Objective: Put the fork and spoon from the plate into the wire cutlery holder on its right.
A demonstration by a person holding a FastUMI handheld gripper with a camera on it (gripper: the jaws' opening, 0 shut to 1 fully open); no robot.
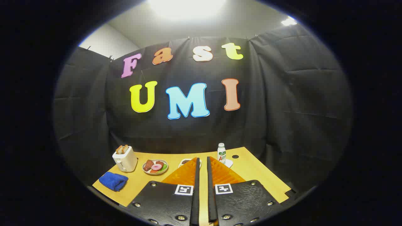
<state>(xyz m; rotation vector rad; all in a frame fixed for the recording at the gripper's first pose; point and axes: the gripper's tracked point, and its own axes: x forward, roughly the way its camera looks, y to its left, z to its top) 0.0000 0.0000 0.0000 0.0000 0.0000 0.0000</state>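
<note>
Gripper (pixel 201 163) fingers nearly closed, a narrow gap between them, holding nothing. A plate (pixel 183 162) lies just beyond the tips, mostly hidden; cutlery not discernible.

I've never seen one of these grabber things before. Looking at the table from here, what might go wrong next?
The gripper hangs above the table with its fingers nearly closed on nothing, so they must open before gripping any cutlery. They also block the dish just beyond them, so aiming there is guesswork. The bottle stands upright close beside that spot and might get knocked over.
</note>
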